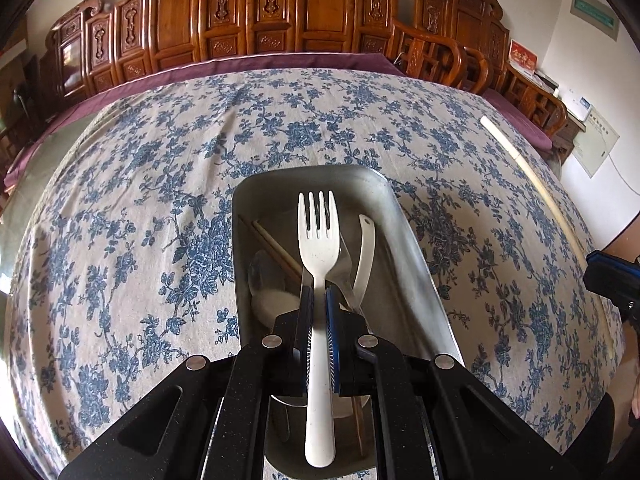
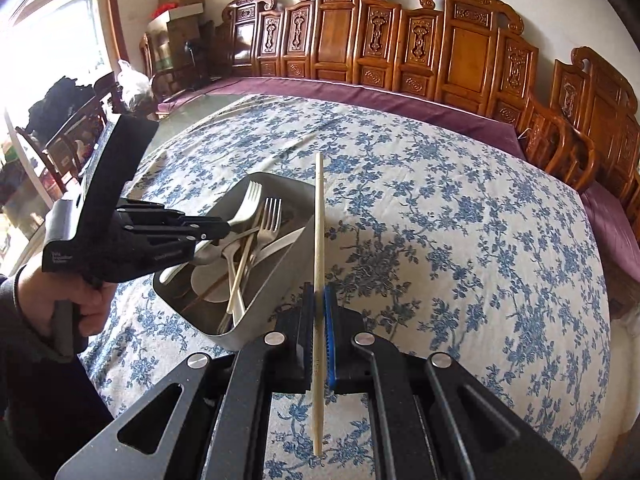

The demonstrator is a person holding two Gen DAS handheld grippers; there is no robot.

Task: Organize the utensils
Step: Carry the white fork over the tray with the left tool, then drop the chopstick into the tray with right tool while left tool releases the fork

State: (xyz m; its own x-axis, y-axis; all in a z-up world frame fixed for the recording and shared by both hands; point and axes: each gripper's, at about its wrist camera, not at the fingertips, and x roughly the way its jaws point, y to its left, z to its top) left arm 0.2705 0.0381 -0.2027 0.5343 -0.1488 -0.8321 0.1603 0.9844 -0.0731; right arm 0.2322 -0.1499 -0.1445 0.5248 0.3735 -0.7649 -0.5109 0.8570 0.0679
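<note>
The table (image 1: 120, 200) is wide, covered by a blue-flowered cloth (image 2: 460, 220), and most of that cloth lies bare on every side of the tray (image 1: 404, 216). Its far edge ends at a purple cushion (image 2: 400, 100) along a carved wooden bench (image 1: 280, 12). To the right, the cloth runs out to more wooden chairs (image 2: 560, 148); to the left in the right wrist view, a bare strip of table shows beyond the cloth, then stacked boxes (image 2: 180, 8) and a bright window.

The only thing near the tray is the other tool. The right gripper (image 2: 319, 304) is just beside the tray's right wall, and the left gripper (image 1: 319, 304) reaches in over the tray from the left (the person's left hand (image 2: 80, 300) grips its handle).

The tray is a grey metal box with rounded corners, standing on the cloth. In it lies a loose heap: a metal fork (image 2: 268, 216), a white spoon (image 1: 366, 248), wooden chopsticks (image 1: 276, 248) crossing the others, and some pale rounded pieces I cannot name for sure.

The left jaws are closed narrowly on the handle of a white fork (image 1: 318, 248), which is held above the tray with its tines pointing away. The right jaws are pinched on a single chopstick (image 2: 318, 240), held at its lower half, its long end pointing up and away, outside the tray.
</note>
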